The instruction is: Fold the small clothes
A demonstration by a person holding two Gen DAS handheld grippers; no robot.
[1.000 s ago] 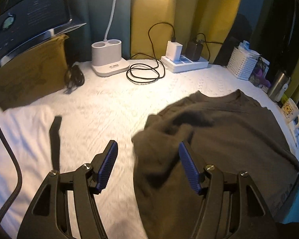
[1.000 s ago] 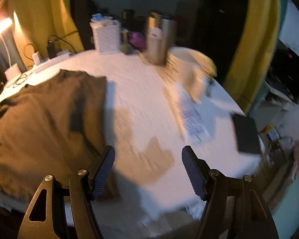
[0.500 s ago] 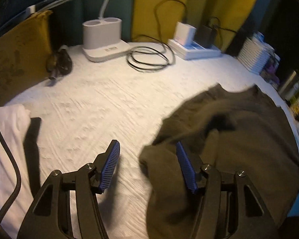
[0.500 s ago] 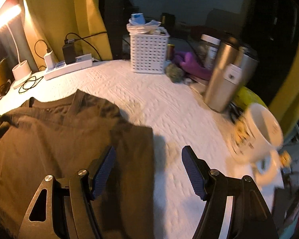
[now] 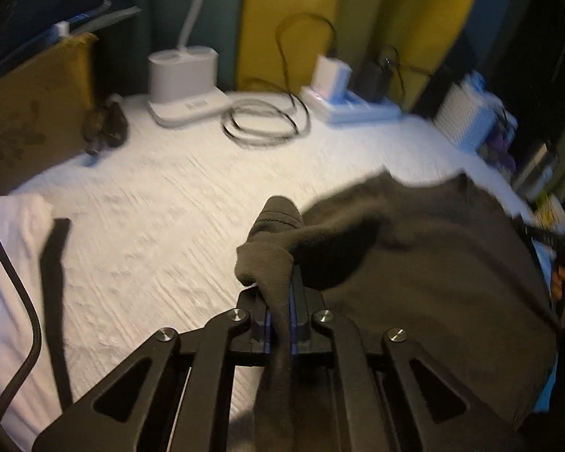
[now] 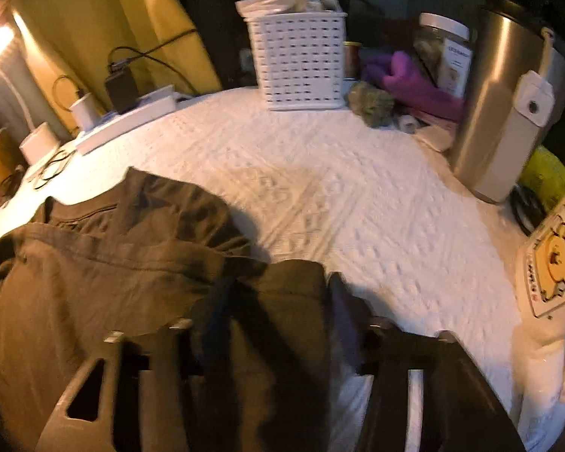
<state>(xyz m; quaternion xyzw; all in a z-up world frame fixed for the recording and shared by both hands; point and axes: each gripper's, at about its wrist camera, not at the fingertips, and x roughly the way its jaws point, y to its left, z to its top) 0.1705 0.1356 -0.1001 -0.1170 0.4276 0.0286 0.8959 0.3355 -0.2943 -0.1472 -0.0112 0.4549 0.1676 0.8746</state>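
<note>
A dark brown shirt (image 5: 433, 263) lies crumpled on the white textured table cover (image 5: 169, 207). My left gripper (image 5: 280, 312) is shut on the shirt's left edge, and a bunched fold of fabric sticks up out of the jaws. In the right wrist view the same shirt (image 6: 113, 282) fills the lower left. My right gripper (image 6: 278, 312) sits over the shirt's right corner, blurred. Its jaws are closing with the fabric between them, and the fingers still stand apart.
A white lamp base (image 5: 184, 83), a coiled cable (image 5: 261, 124) and a power strip (image 5: 350, 105) line the back. A white basket (image 6: 299, 60), a jar (image 6: 444, 49), a steel tumbler (image 6: 508, 105) and a mug (image 6: 553, 263) crowd the right. A white cloth (image 5: 11, 245) lies left.
The left jaws have shut on the shirt's edge. The right gripper has swung left from the bare table onto the shirt's right corner, and its fingers have come closer together.
</note>
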